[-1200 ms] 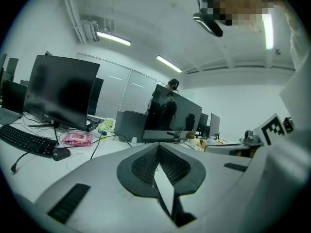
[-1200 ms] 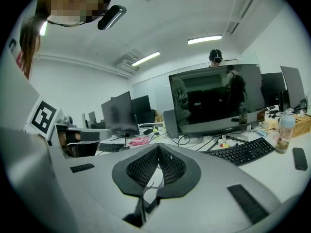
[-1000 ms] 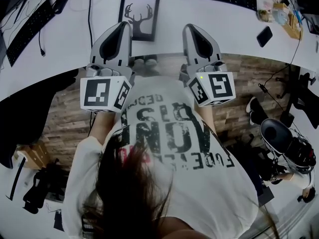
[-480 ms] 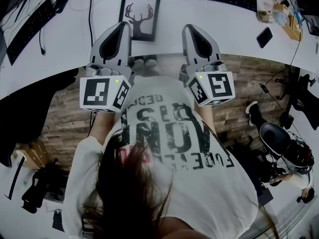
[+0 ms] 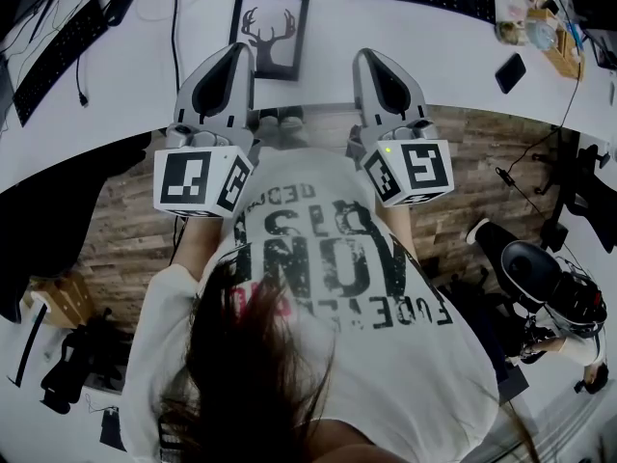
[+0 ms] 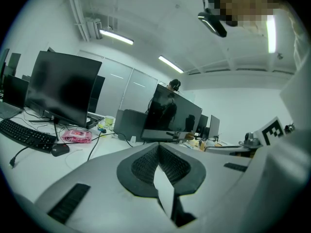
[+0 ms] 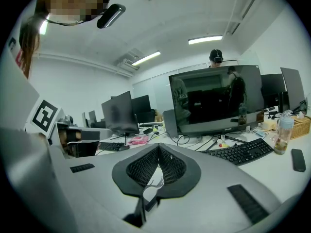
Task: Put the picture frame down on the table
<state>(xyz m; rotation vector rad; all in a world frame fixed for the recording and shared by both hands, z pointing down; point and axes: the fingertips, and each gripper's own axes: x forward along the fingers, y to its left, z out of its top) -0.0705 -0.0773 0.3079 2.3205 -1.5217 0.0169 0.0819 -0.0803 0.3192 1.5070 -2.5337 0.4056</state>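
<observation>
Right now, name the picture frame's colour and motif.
Black picture frame, black antlered deer head on white; head view.

left gripper (image 6: 158,152) closed, monitor (image 6: 63,89), keyboard (image 6: 26,135)

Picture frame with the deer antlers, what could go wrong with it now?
The picture frame sits near the front edge of the table, just ahead of the left hand-held gripper and the right hand-held gripper. Both are shut and empty, so a nudge might shove it, or a pull back might drop it off the edge. A black cable runs beside it; sliding the frame that way could snag it.
</observation>
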